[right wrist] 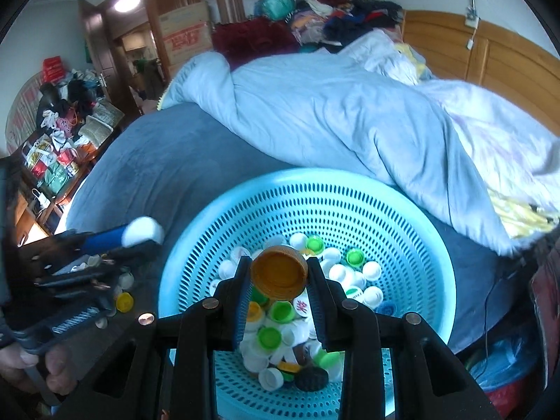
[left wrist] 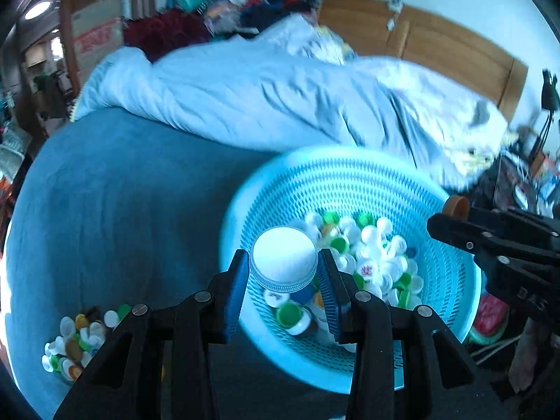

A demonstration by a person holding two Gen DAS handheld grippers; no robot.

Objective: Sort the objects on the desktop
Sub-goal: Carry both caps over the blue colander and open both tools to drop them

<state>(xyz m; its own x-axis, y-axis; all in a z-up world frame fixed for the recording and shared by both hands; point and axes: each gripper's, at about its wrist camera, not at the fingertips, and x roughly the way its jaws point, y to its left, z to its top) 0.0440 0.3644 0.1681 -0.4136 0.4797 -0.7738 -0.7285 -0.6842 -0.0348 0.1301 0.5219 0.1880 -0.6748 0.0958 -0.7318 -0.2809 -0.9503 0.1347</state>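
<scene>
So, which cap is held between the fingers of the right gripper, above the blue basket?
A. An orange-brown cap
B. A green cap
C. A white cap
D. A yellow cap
A: in the right wrist view the right gripper is closed on an orange-brown cap over the blue basket; the white cap sits in the left gripper.

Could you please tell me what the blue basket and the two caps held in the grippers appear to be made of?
Blue basket: likely moulded plastic, smooth with a slight sheen; its walls are pierced with regular slots.
White cap: probably plastic, matte top, finely ribbed rim.
Orange cap: probably plastic, slightly glossy, ribbed edge, hollow side showing.
</scene>
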